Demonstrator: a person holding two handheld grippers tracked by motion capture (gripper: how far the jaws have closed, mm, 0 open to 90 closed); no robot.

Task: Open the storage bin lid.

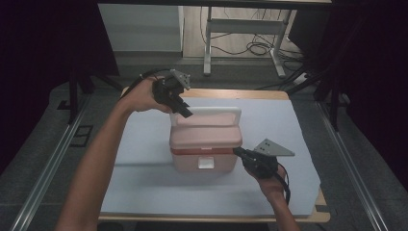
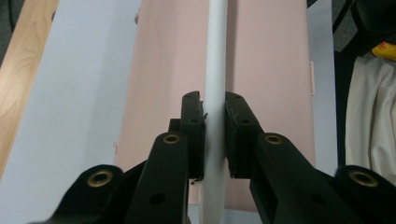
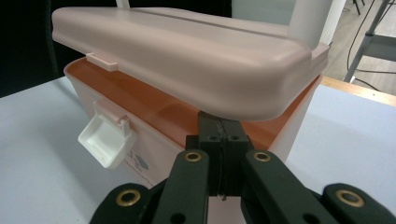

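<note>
My left gripper (image 2: 215,135) has its jaws around the white handle (image 2: 215,60), one pad on each side of the bar, the left pad touching it; whether the right pad presses I cannot quite tell, as a thin line of shadow sits there. The handle runs straight away from that gripper, along the middle of the pink lid (image 2: 271,74). From above, the left gripper (image 1: 185,111) comes down at a slant onto the far left corner of the box (image 1: 204,144), where the handle (image 1: 211,111) arches over the lid's far edge. My right gripper (image 3: 223,140) has its jaws pressed flat together with nothing between them, their tips pushed in under the front corner of the lid (image 3: 187,56), in the gap above the orange rim (image 3: 154,105) of the box. The lid is tilted up off the rim there. The white latch (image 3: 106,140) hangs open on the box front, to the left of my right jaws. From above, the right gripper (image 1: 239,152) meets the box at its near right corner. The box stands on the white mat (image 1: 144,192), between my two grippers.
</note>
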